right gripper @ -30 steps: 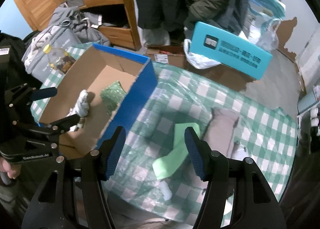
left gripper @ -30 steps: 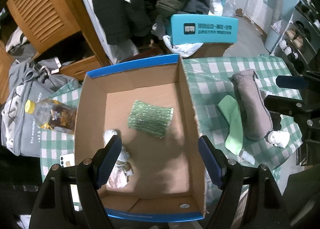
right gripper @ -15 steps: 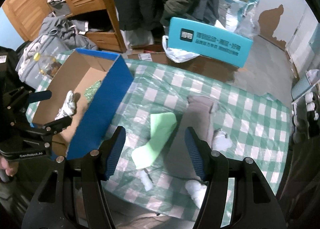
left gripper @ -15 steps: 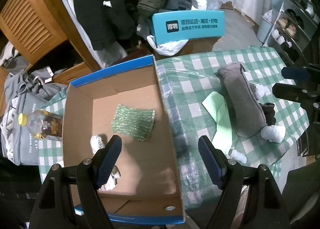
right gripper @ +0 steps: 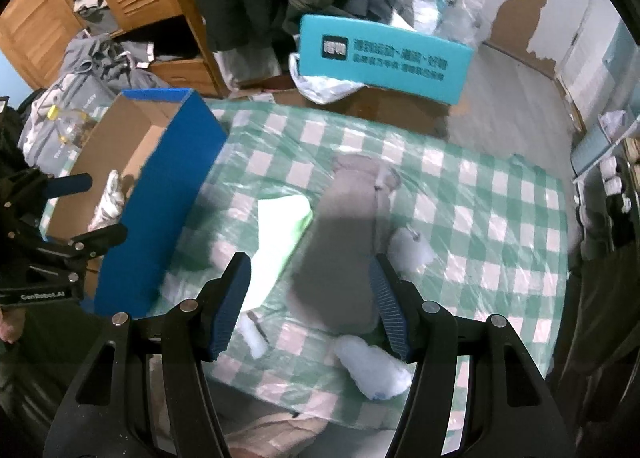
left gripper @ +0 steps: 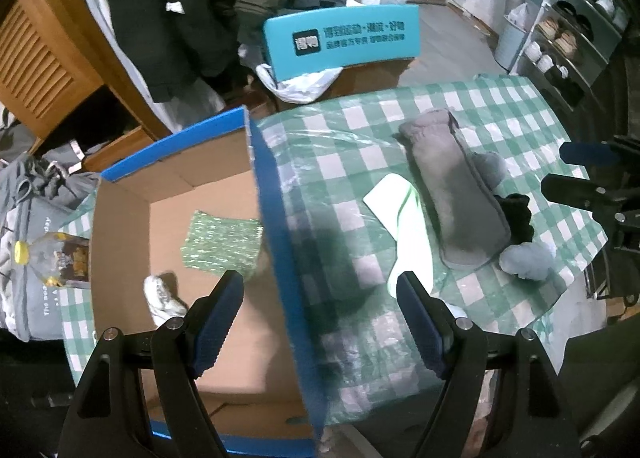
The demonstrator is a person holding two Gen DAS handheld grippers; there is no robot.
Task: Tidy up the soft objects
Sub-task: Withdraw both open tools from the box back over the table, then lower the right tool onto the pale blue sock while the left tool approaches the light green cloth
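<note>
A blue-edged cardboard box [left gripper: 276, 218] stands on the left of the checked table; it holds a green sparkly cloth [left gripper: 220, 244] and a white sock [left gripper: 162, 296]. On the table lie a grey slipper [left gripper: 456, 194], a light green cloth [left gripper: 408, 226], a black sock [left gripper: 518, 214] and white rolled socks [right gripper: 374, 370]. My left gripper [left gripper: 320, 318] is open and empty above the box's right wall. My right gripper [right gripper: 310, 304] is open and empty above the grey slipper [right gripper: 344, 250] and green cloth [right gripper: 280, 226].
A bottle with a yellow cap [left gripper: 52, 262] stands left of the box. A teal box [left gripper: 340, 40] sits behind the table, with hanging coats and a wooden cabinet [left gripper: 44, 54] beyond. A shoe rack [left gripper: 576, 34] is at far right.
Both grippers have shifted right. The left one went from over the box interior to its right wall; the right one went from the box side to above the slipper. Both stayed open.
</note>
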